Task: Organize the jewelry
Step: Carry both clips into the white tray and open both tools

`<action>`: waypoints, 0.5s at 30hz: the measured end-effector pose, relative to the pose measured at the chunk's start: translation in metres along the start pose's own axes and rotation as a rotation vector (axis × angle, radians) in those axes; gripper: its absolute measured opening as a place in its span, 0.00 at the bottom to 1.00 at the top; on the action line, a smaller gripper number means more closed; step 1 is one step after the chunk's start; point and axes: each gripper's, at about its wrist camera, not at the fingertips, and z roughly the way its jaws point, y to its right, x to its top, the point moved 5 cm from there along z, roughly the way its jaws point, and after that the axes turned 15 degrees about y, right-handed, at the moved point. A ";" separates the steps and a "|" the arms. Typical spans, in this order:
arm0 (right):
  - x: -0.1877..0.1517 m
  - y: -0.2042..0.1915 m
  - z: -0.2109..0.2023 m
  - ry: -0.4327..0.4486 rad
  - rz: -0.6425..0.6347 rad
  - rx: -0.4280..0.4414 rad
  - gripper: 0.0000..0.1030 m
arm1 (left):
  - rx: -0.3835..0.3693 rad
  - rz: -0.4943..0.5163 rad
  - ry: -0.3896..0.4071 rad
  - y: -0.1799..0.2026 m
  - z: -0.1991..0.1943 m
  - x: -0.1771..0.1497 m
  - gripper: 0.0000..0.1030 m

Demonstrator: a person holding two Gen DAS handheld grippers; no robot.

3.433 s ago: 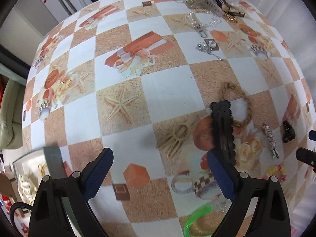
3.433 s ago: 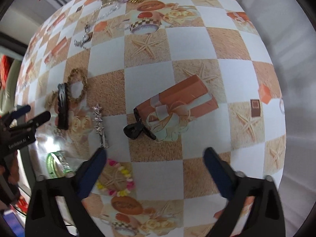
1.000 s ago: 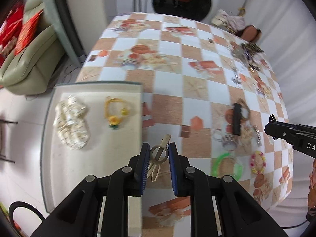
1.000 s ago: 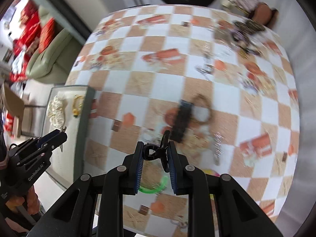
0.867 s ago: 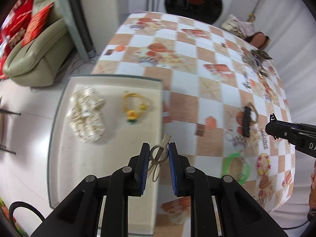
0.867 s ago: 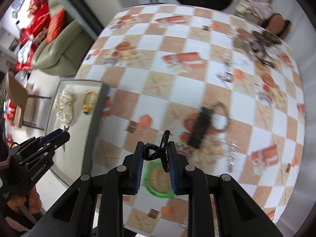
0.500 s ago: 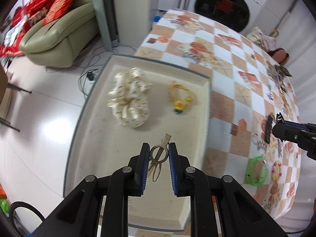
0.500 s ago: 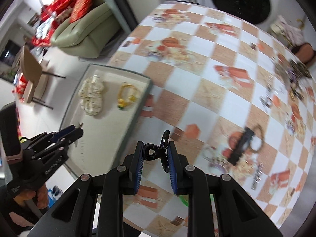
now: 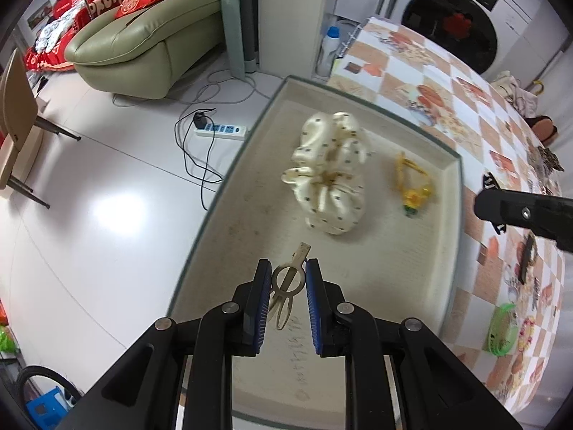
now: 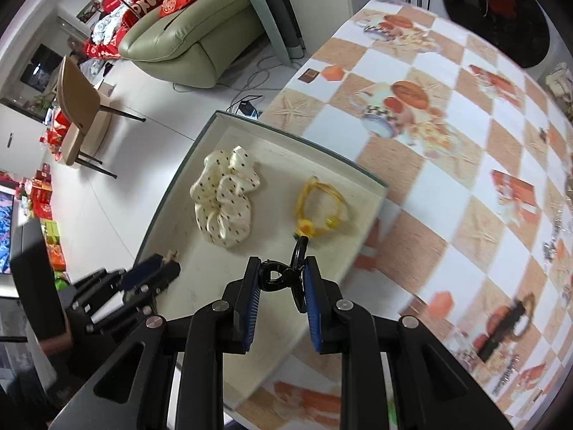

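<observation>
My left gripper [image 9: 287, 286] is shut on a beige hair clip [image 9: 286, 288] and holds it above the near part of a shallow beige tray [image 9: 229, 165]. My right gripper [image 10: 280, 281] is shut on a black hair claw clip [image 10: 283, 276] above the tray's right side [image 10: 358, 247]. In the tray lie a cream dotted scrunchie [image 9: 327, 179] and a yellow hair tie [image 9: 413, 186]; both also show in the right wrist view, scrunchie [image 10: 224, 202] and tie [image 10: 320, 208]. The left gripper appears at the lower left of the right wrist view [image 10: 157, 268].
The tray sits at the left edge of a table with a checkered orange and white cloth [image 10: 447, 165]. More jewelry lies on the cloth to the right, with a green bangle [image 9: 501, 328] and a black comb clip [image 9: 525, 258]. The floor, a sofa [image 9: 143, 36] and a power strip [image 9: 220, 129] lie beyond the tray.
Both grippers have moved left from over the cloth to over the tray, each still holding its clip. 3.4 s ago both were open and empty above the jewelry.
</observation>
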 end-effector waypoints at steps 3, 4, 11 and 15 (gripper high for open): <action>0.006 -0.004 0.018 -0.015 0.010 -0.005 0.25 | 0.011 -0.008 -0.003 -0.005 0.011 0.002 0.23; 0.008 -0.005 0.025 -0.022 0.010 -0.008 0.25 | 0.015 -0.007 -0.004 -0.006 0.015 0.002 0.23; 0.006 -0.005 0.064 -0.078 0.046 -0.018 0.25 | 0.029 0.013 -0.017 -0.005 0.035 0.001 0.23; 0.000 -0.003 0.080 -0.103 0.054 -0.031 0.25 | 0.040 0.029 -0.022 -0.003 0.041 -0.002 0.23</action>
